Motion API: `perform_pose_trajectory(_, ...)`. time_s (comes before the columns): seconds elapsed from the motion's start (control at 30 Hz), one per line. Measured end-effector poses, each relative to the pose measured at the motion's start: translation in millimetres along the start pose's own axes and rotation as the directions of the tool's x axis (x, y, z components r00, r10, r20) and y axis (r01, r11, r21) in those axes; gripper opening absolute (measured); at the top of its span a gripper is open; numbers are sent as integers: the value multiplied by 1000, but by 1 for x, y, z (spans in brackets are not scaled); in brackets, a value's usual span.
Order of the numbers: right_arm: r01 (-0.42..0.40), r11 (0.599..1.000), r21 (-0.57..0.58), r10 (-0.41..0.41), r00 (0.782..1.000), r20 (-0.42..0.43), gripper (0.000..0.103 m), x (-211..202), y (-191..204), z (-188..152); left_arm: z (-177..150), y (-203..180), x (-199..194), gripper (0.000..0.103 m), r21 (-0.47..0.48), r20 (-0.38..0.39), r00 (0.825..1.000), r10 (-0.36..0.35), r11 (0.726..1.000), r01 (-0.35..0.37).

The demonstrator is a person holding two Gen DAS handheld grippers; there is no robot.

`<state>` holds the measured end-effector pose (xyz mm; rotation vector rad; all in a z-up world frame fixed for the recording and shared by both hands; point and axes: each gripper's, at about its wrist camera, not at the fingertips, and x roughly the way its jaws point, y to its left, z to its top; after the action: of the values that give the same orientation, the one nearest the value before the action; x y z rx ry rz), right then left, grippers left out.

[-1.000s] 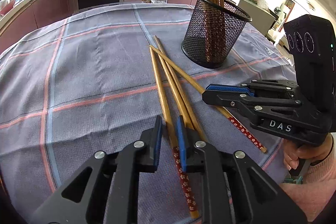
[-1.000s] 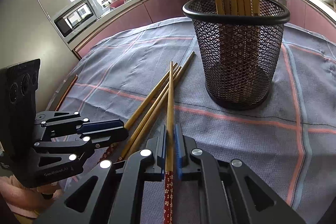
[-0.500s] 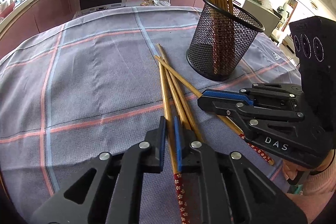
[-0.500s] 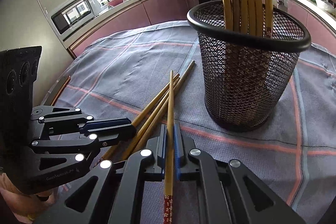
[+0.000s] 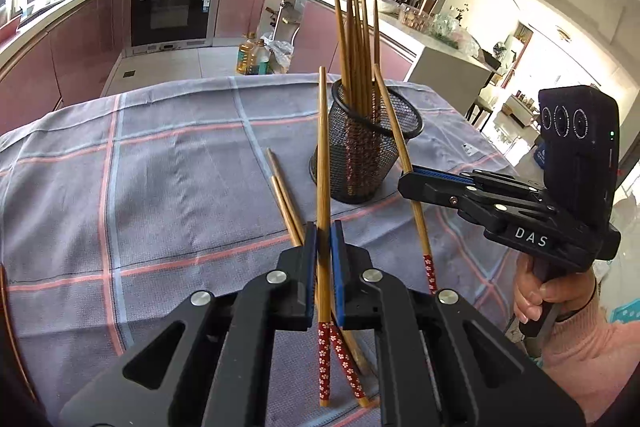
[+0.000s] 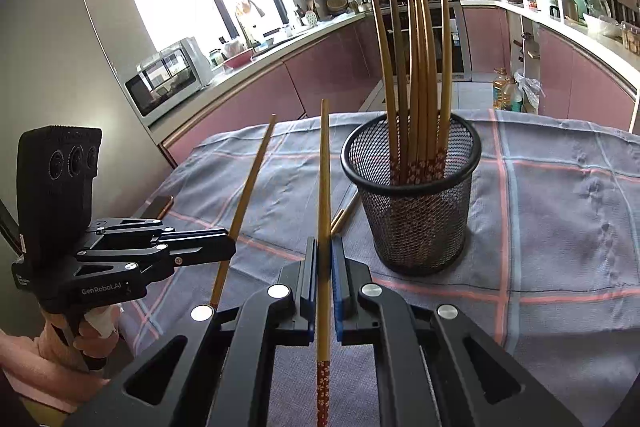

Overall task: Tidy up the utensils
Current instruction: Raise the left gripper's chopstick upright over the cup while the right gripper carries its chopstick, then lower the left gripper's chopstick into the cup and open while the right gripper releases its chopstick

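Each gripper, left gripper (image 5: 324, 239) and right gripper (image 6: 325, 255), clamps one chopstick (image 5: 322, 147); only the left view shows two chopsticks (image 5: 282, 191) lying on the tablecloth (image 5: 160, 187) beside the mesh cup (image 6: 416, 211)

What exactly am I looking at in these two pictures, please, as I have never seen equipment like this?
There is no robot here. A person holds a two-finger gripper in each hand, and each gripper carries a wide-angle camera that looks forward along its fingers. One picture comes from the left gripper, the other from the right gripper; each also shows the other gripper off to the side. Both are shut, each on one chopstick, the left chopstick and the right chopstick, lifted above the table. On the checked cloth stands a black mesh cup that already holds several chopsticks, and two more chopsticks lie beside it. A kitchen fills the background.
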<state>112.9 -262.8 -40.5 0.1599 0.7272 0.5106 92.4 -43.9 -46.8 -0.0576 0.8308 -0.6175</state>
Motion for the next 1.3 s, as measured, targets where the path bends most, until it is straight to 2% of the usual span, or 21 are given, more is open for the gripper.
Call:
perform_pose_trajectory(0.3,-12,1000,0,12,997,81,6,-22,-3,15,12,-9,-34,8,30,76,995,-58,998,56)
perform_pose_trajectory(0.43,-5,1000,-11,6,994,111,6,-29,-1,21,19,-11,-43,8,41,104,993,-59,998,55)
perform_pose_trajectory(0.77,15,999,-51,-6,983,181,6,-49,1,44,42,-18,-46,8,49,154,985,-76,996,70)
perform_pose_trajectory(1.3,70,993,-100,-38,958,285,6,-81,0,83,96,-40,-61,8,105,268,958,-97,992,71)
